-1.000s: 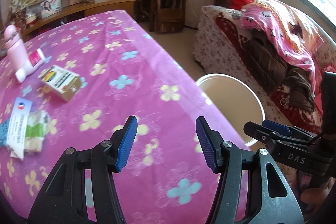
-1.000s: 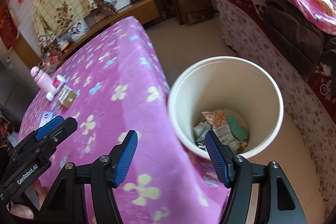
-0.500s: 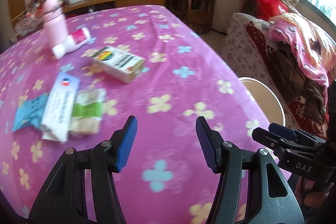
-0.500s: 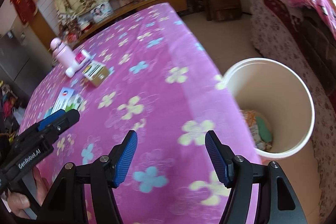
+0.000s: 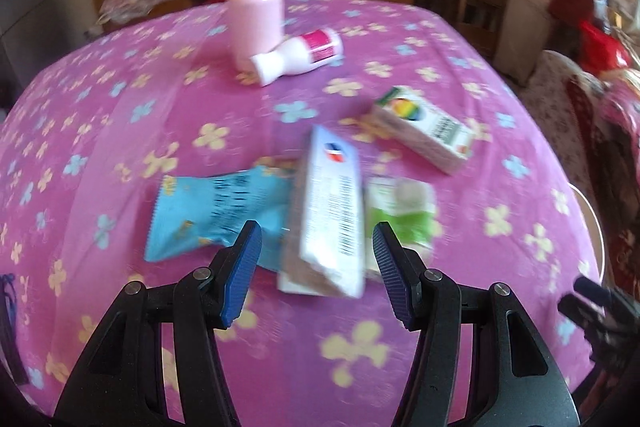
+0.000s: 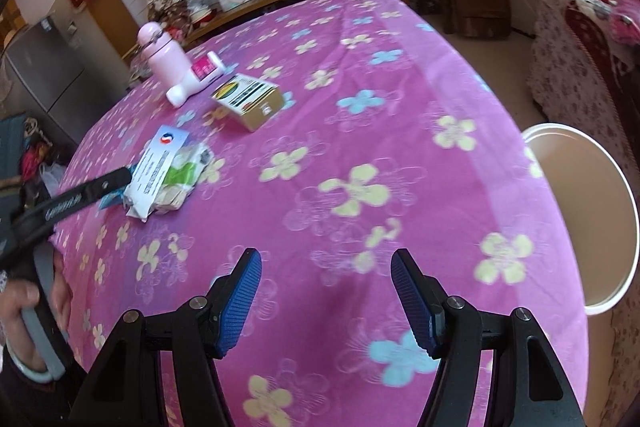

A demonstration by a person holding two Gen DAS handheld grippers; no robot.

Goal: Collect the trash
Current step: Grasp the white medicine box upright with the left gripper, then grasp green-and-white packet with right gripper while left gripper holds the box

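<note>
A pile of trash lies on the pink flowered tablecloth point(image 6: 360, 131): a blue wrapper point(image 5: 216, 211), a white printed packet point(image 5: 332, 203) on top, and a green-and-white wrapper point(image 5: 404, 203). My left gripper point(image 5: 315, 247) hovers open just in front of the white packet, whose near end shows between the pads, untouched. In the right wrist view the left gripper point(image 6: 112, 183) reaches the same white packet point(image 6: 160, 155). My right gripper point(image 6: 326, 275) is open over bare cloth with nothing in it. The white bin point(image 6: 592, 211) stands on the floor beside the table's right edge.
Farther back are a small carton point(image 5: 424, 135), a white-and-pink bottle point(image 5: 300, 55) on its side and an upright pink flask point(image 5: 256, 7). A sofa with blankets point(image 6: 580, 39) is at the right, shelves and a wooden rack behind. A person's hand point(image 6: 24, 303) grips the left handle.
Both grippers have swung left, away from the bin and across the table. The left one now hangs over the wrapper pile; the bin has slid to the right edge of view.
</note>
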